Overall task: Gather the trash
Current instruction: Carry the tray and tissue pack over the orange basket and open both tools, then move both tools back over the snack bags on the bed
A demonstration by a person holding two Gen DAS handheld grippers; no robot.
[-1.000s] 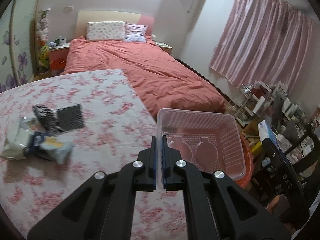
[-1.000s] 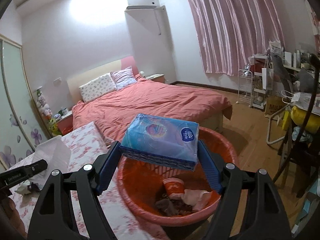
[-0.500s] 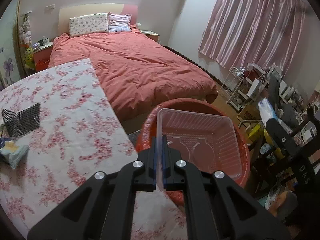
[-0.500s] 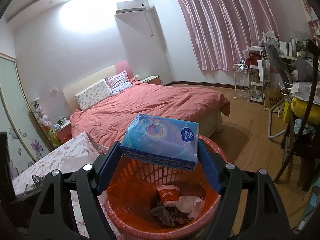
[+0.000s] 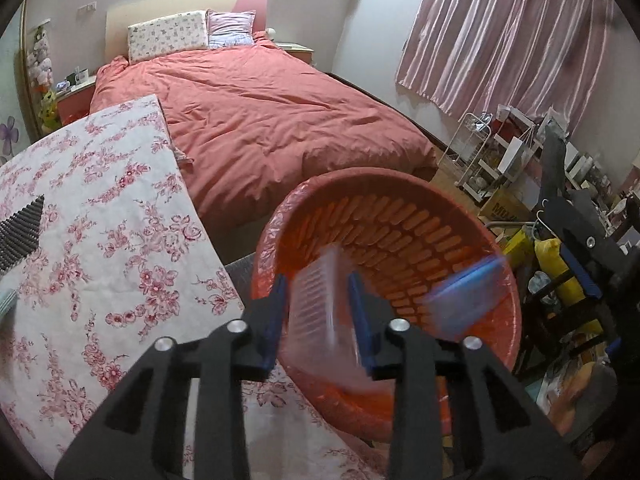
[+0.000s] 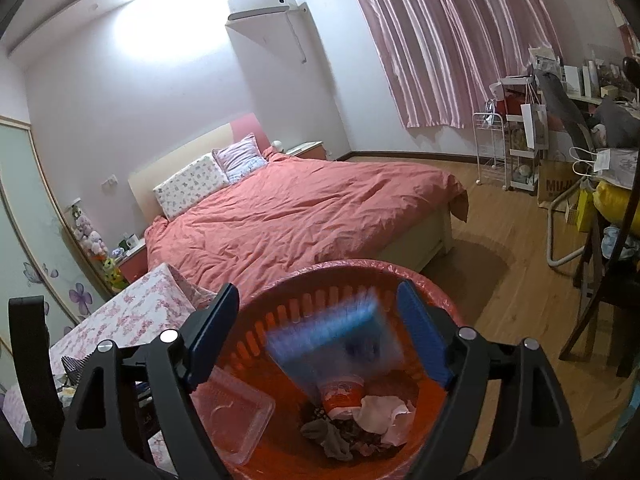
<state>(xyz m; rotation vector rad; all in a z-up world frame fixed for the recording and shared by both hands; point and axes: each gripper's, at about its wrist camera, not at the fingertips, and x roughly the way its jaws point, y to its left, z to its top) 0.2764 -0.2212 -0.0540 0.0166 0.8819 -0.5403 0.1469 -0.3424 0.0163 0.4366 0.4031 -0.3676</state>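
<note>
A red slatted trash basket stands beside the floral table. My left gripper hangs over its near rim with the jaws opening. A clear plastic container, blurred, slips down between the pads, which no longer press it. In the right wrist view that container lies tilted inside the basket. My right gripper is above the basket, its jaws opening wider. A blurred blue tissue pack falls free between them. The tissue pack shows falling in the left wrist view too. A paper cup and crumpled paper lie at the bottom.
The table with the floral cloth carries a black mesh piece at its left edge. A bed with a red cover lies behind the basket. Chairs, a wire rack and bags crowd the right side. Wooden floor runs past the bed.
Both grippers moved in over the basket. The left jaws, shut on the container's wall before, have parted and it drops. The tissue pack has left the right jaws and is falling.
</note>
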